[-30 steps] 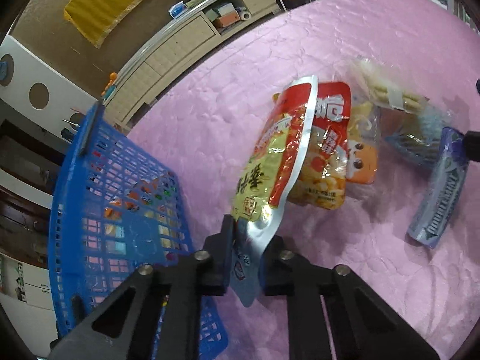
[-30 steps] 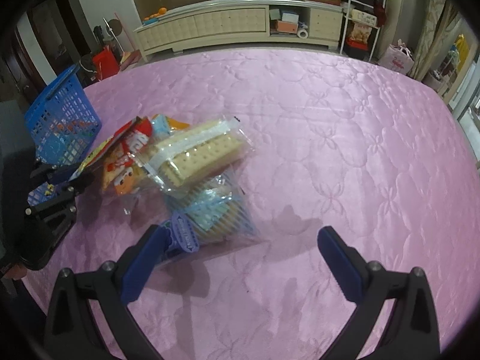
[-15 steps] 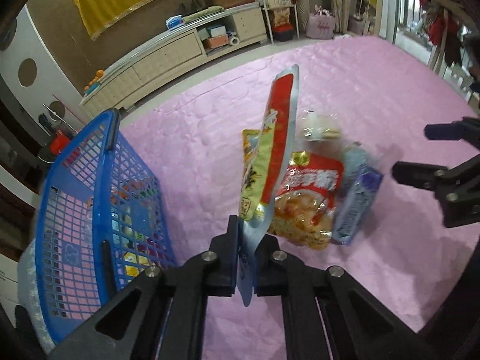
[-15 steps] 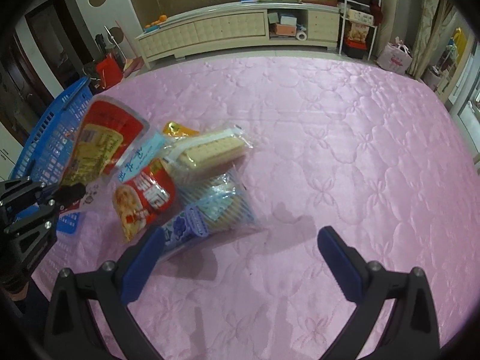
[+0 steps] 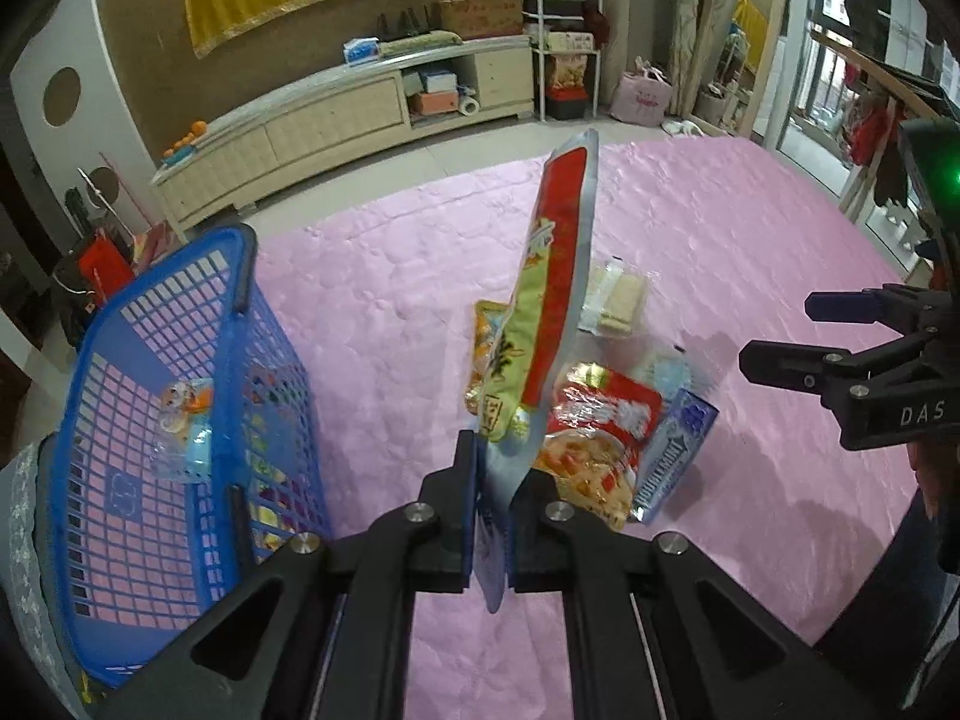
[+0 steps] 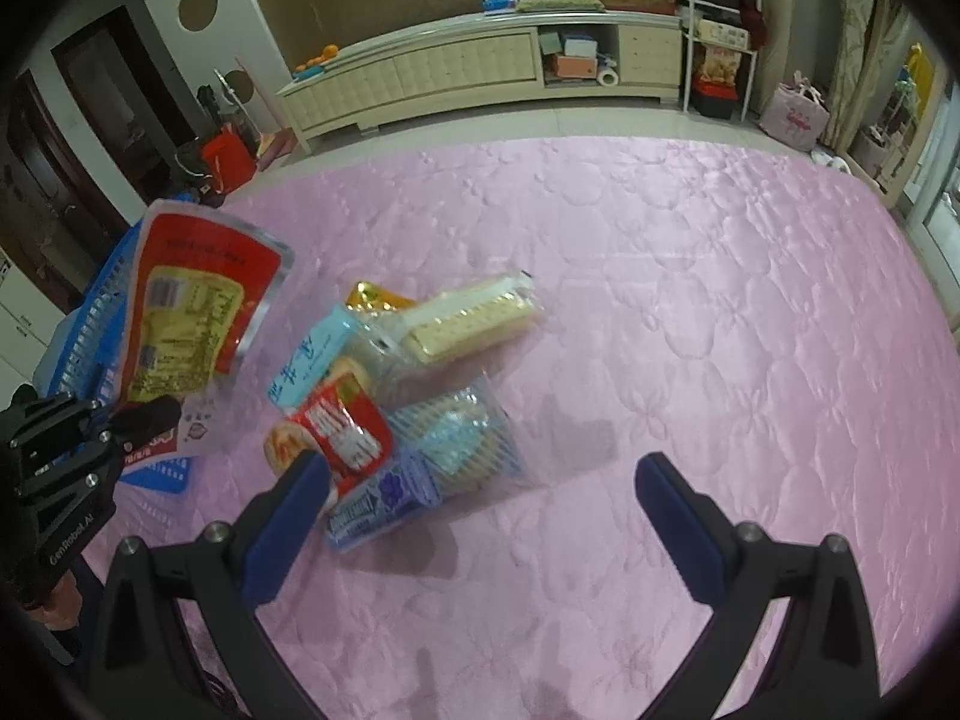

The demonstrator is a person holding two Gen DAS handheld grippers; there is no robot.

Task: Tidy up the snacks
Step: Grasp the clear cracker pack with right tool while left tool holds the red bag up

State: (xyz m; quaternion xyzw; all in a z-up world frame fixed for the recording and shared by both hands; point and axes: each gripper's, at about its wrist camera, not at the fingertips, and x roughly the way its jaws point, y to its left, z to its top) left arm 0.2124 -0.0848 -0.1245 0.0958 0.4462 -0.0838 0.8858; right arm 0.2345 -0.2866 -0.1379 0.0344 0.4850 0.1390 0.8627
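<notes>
My left gripper is shut on the bottom edge of a red and yellow snack pouch and holds it upright above the pink cloth; the pouch also shows in the right wrist view. A blue plastic basket stands to its left with a few small snacks inside. A pile of snacks lies on the cloth: a red chip bag, a cracker pack, a purple gum pack and a blue-netted biscuit pack. My right gripper is open and empty, just in front of the pile.
The pink quilted cloth covers the whole table. A long cream cabinet and shelves stand beyond the far edge. A red bag sits on the floor at the back left.
My left gripper has lifted the red and yellow pouch off the pile and brought it up and toward the basket side. The right gripper has stayed open and almost still.
</notes>
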